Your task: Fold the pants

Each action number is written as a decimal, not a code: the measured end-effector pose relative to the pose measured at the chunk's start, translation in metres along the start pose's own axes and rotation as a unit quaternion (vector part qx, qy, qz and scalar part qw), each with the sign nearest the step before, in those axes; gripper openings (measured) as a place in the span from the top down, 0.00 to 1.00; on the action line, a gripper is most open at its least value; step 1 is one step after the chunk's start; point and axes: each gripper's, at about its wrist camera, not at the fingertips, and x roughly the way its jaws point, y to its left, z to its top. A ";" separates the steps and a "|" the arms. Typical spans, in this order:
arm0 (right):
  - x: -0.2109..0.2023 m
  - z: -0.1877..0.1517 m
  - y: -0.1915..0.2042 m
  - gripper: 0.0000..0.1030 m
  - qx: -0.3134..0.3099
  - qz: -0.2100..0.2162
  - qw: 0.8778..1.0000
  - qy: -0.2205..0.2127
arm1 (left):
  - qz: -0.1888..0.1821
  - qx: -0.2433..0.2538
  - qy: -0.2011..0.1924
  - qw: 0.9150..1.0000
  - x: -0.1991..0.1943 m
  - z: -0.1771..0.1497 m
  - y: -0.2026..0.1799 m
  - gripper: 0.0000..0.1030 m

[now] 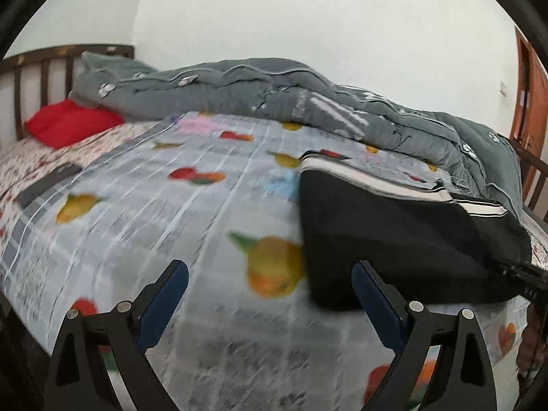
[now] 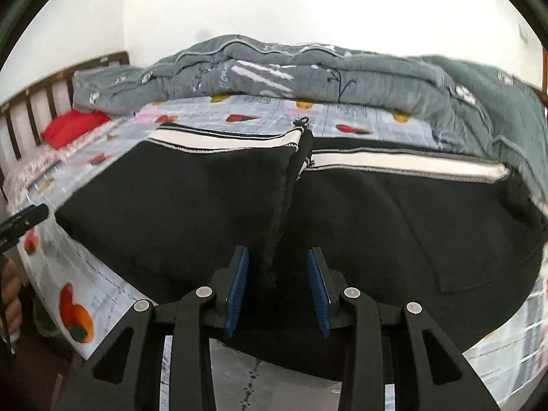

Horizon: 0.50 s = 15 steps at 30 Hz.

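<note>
Lying between the right tongs (image 2: 277, 267), pants (image 2: 376, 212); left tongs (image 1: 270, 274) beside them.

Black fleece pants with white side stripes (image 2: 212, 198) lie across a grey fruit-print bedsheet (image 2: 102, 294), filling centre frame. Folded edge of one leg runs from 12 o'clock down toward 6. Right gripper, black with blue ribbed pads (image 2: 278, 257), at 6 o'clock, jaws parted, the upstanding fold edge between them, pads not pressing it. Crumpled grey quilt (image 2: 342, 75) at 12. Red pillow (image 2: 73, 126) and dark wooden slatted headboard (image 2: 41, 99) at 10. Tip of the other gripper (image 2: 27, 217) at 9.
</note>
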 end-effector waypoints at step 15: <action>0.006 -0.009 -0.004 0.57 0.022 0.022 0.999 0.009 | 0.015 0.009 0.081 0.997 0.047 -0.009 -0.020 0.04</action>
